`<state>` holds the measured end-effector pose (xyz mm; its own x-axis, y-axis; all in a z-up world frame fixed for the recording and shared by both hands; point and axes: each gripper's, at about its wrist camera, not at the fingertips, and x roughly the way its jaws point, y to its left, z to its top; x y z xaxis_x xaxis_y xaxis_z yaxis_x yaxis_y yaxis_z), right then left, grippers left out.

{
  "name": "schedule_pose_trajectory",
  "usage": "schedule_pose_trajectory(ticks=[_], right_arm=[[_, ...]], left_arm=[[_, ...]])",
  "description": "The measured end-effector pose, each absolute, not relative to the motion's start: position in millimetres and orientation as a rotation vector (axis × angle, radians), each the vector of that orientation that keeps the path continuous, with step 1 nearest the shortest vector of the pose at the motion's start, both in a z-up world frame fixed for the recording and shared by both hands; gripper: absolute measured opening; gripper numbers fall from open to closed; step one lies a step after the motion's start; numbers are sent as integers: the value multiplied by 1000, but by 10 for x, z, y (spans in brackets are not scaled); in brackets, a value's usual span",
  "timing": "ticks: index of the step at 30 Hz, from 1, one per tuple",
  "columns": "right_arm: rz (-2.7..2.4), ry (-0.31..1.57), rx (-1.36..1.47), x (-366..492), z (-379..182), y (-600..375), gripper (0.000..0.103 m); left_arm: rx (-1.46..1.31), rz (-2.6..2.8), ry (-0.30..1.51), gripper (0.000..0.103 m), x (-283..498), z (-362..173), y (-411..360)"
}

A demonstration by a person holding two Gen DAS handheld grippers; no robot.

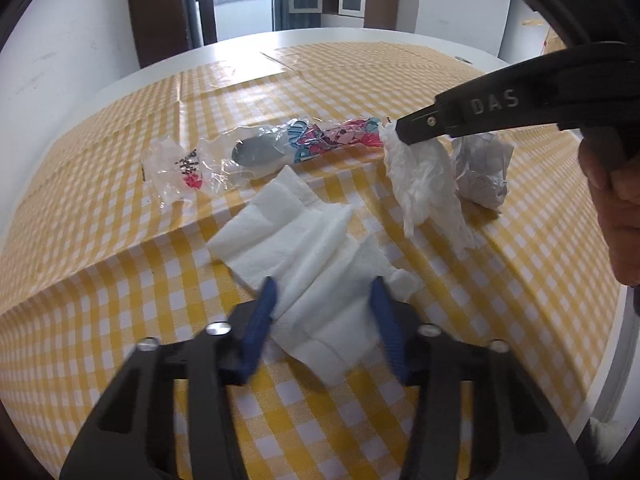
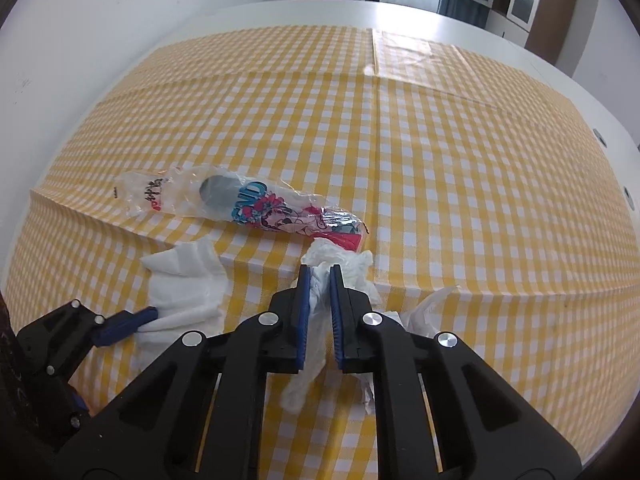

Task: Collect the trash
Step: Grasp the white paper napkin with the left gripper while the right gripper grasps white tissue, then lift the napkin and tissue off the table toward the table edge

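On the yellow-checked tablecloth (image 1: pixel 120 300) lies a flat white napkin (image 1: pixel 304 240). My left gripper (image 1: pixel 325 310) straddles its near end, with the blue pads pressing its bunched folds from both sides. In the right wrist view the napkin (image 2: pixel 188 284) gathers to a point at a left fingertip (image 2: pixel 140 320). My right gripper (image 2: pixel 320 270) is shut on a crumpled white tissue (image 2: pixel 344 260). In the left wrist view that tissue (image 1: pixel 424 188) hangs from the right gripper (image 1: pixel 402 132). A printed plastic wrapper (image 1: pixel 320 142) (image 2: pixel 276 210) lies behind them.
A clear torn wrapper (image 1: pixel 180 168) (image 2: pixel 148 194) sits left of the printed one. Another crumpled paper ball (image 1: pixel 482 172) (image 2: pixel 428 312) lies just right of the held tissue. A person's hand (image 1: pixel 616 200) grips the right tool. The white table rim (image 2: pixel 580 92) borders the cloth.
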<state>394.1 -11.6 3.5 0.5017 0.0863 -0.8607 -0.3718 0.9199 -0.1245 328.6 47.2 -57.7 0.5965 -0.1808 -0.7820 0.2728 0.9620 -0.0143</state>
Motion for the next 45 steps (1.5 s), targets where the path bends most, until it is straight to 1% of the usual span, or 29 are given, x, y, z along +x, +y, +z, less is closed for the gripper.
schedule_pose_trajectory(ticks=[1, 2, 3, 18, 25, 35, 45], right_arm=[[288, 999, -311, 3908, 72, -133, 8], [293, 989, -307, 3878, 95, -145, 8], [297, 981, -304, 3859, 116, -146, 8], [443, 814, -285, 2978, 445, -270, 7], [506, 758, -271, 2427, 603, -365, 7], [543, 675, -262, 1653, 851, -688, 7], [555, 623, -212, 1034, 903, -1107, 7]], left_arm=[[95, -262, 897, 21, 3274, -569, 490], [83, -258, 898, 12, 3257, -565, 505], [70, -253, 896, 10, 3223, -561, 520], [-130, -199, 745, 8, 2239, -255, 785], [-171, -192, 677, 8, 1740, -66, 677], [-188, -178, 617, 8, 1120, 65, 485], [-144, -270, 583, 8, 474, 101, 125]])
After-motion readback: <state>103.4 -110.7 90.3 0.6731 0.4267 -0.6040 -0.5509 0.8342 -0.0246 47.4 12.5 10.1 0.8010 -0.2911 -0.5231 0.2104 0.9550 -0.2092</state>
